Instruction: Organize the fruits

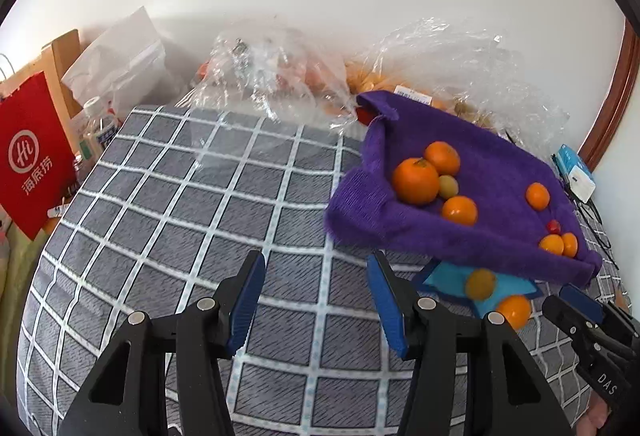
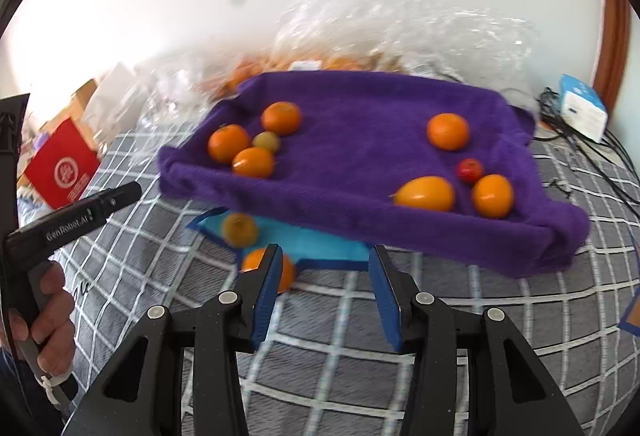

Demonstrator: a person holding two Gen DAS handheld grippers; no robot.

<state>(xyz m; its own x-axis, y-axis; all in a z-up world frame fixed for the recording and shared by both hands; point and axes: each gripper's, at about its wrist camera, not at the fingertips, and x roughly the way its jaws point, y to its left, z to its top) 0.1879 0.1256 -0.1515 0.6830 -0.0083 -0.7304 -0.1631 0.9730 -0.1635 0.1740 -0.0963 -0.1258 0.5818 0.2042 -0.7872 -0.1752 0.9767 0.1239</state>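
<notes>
A purple towel (image 1: 480, 156) (image 2: 360, 164) forms a shallow tray shape and holds several oranges (image 1: 415, 181) (image 2: 447, 131), a yellow-green fruit (image 1: 448, 186) and a small red tomato (image 1: 553, 225) (image 2: 470, 170). Under its near edge lies a blue mat (image 1: 444, 276) (image 2: 316, 242) with a blurred yellow fruit (image 1: 480, 283) (image 2: 239, 230) and an orange (image 1: 514, 310) (image 2: 287, 274). My left gripper (image 1: 316, 264) stands open over bare checked cloth, left of the towel. My right gripper (image 2: 326, 256) is open at the mat's near edge, its left finger in front of that orange.
A grey checked cloth (image 1: 192, 204) covers the surface. Clear plastic bags (image 1: 272, 76) (image 2: 400, 28) with more fruit lie along the back wall. A red paper bag (image 1: 28, 156) stands far left. A white box with cables (image 1: 578, 176) (image 2: 580, 108) sits right. A hand (image 2: 48, 312) holds the left gripper's handle.
</notes>
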